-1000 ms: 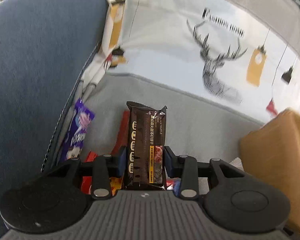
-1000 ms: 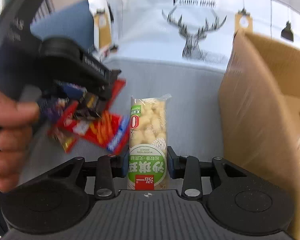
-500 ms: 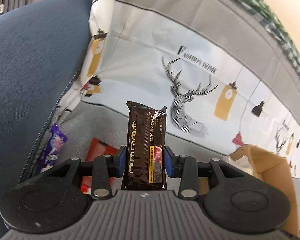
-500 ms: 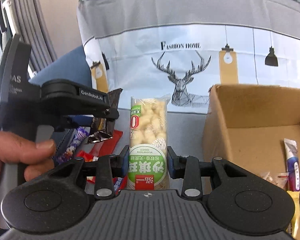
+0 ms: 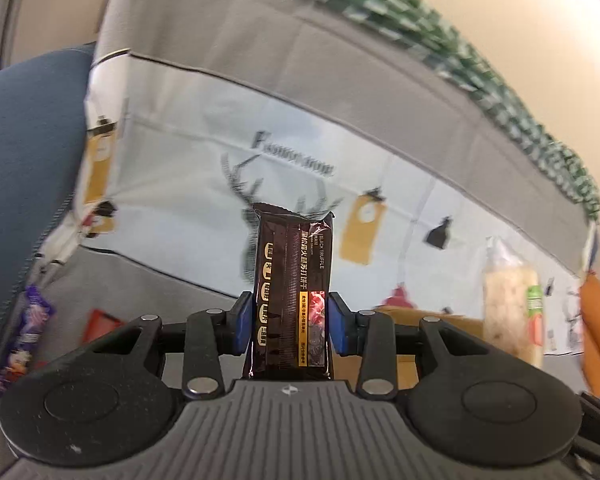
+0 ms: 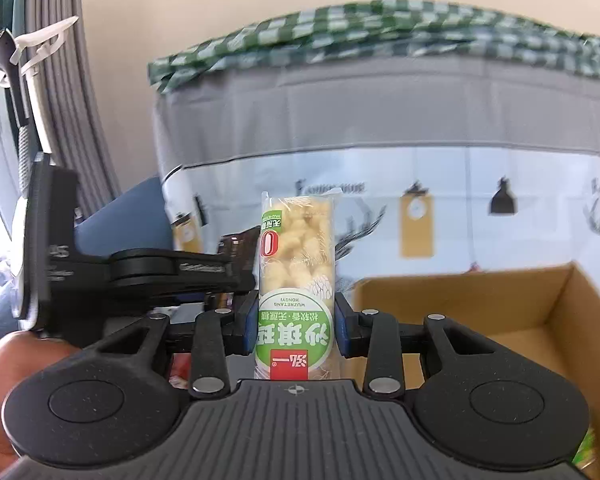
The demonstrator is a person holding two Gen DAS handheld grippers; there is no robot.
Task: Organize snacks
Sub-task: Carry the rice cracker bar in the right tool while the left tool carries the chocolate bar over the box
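**Two snacks lifted, one in each gripper**

Both grippers have risen since half a second ago: the sofa seat has dropped low in both views and the wall above the backrest now shows.

Left gripper [image 5: 291, 320] is clamped on one dark bar [image 5: 292, 280], a brown-black wrapper printed "BLACK TRUFFLE" with gold characters and a small red picture low on its right side. It stands upright between the blue pads [image 5: 244, 322], held by its lower half, above the seat. Far right in this view the second snack shows, blurred.

Right gripper [image 6: 295, 328] is clamped on one puff pack [image 6: 296, 280], a clear tube of pale yellow pieces with a green-and-white label and a red square at the near end, its print upside down. It too stands upright, gripped low.

One open box [image 6: 560, 320] sits to the right on the seat. On the left of the seat lie one purple packet [image 5: 26, 340] and one red packet [image 5: 100, 322], both blurred. Behind hangs a deer-print cover [image 6: 460, 208].
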